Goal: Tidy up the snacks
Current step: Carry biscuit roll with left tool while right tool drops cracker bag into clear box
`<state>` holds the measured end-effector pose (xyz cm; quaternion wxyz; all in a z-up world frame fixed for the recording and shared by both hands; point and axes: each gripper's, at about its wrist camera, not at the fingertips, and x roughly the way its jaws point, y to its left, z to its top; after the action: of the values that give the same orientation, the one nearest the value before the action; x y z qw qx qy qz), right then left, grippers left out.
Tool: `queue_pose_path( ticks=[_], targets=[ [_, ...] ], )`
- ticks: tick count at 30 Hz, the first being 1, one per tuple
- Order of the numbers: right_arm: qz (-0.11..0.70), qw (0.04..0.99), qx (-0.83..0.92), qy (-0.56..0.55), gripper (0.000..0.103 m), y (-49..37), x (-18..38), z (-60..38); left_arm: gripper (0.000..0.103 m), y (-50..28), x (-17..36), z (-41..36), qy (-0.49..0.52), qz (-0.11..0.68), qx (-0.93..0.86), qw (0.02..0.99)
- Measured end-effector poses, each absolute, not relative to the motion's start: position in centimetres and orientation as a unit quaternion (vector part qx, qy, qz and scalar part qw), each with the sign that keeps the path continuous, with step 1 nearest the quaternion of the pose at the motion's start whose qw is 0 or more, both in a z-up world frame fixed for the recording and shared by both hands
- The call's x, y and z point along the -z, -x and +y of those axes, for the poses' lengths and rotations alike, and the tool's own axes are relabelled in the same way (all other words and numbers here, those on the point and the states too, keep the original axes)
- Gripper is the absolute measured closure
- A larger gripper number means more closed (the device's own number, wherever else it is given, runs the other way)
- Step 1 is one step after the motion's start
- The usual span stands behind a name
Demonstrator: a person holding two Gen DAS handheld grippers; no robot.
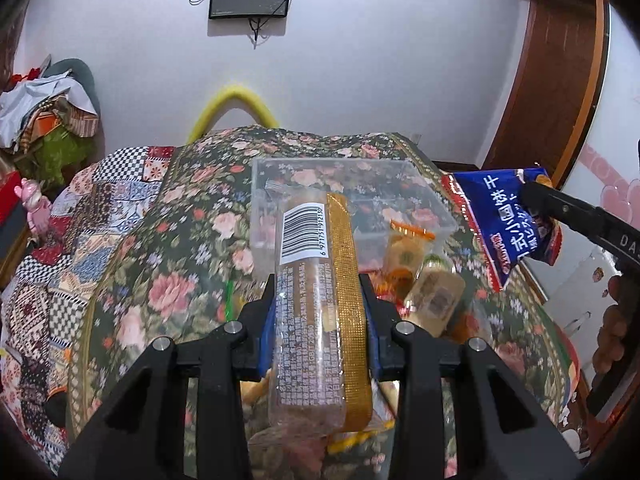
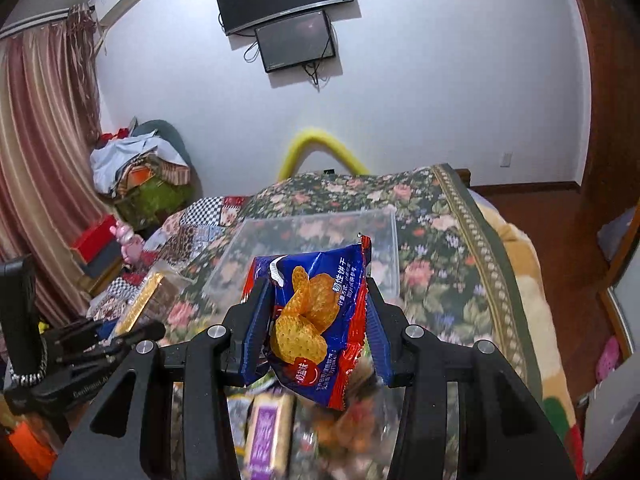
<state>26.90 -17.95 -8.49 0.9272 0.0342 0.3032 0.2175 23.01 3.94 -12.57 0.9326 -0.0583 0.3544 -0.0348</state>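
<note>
Clamping a long clear-and-gold snack pack [image 1: 316,296] at lower centre of its view, the left gripper [image 1: 318,308] holds it above the floral bedspread [image 1: 168,248], before the clear plastic box [image 1: 436,216]; the right gripper [image 2: 316,320] pinches a blue biscuit bag [image 2: 316,320] mid-frame, loose snacks [image 2: 268,432] blurred beneath

Support: bed [image 1: 132,264], covered by a dark floral spread [image 2: 440,240] with a striped border.
Second cover: patchwork quilt [image 1: 100,196] on the left part of the bed, beside the spread.
Box: clear plastic bin [image 1: 400,184] on the spread, near the middle.
Pile: loose snack packs [image 1: 434,300] lying on the spread at the near side of the bin; some are blurred.
Purple pack [image 2: 266,436]: among the near pile.
</note>
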Motion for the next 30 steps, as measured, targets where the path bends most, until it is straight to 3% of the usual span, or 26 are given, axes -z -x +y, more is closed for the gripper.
queue_pose_path(
  ticks=[15,30],
  targets=[
    [0.314,0.926,-0.206,-0.035,0.062,-34.0,10.2,-16.4,0.067,-32.4,13.1,4.0,0.068,0.368,0.045,0.926],
    [0.367,0.909,-0.195,0.009,0.062,-38.7,13.9,-13.9,0.067,-40.1,17.1,4.3,0.068,0.420,0.038,0.904]
  ],
)
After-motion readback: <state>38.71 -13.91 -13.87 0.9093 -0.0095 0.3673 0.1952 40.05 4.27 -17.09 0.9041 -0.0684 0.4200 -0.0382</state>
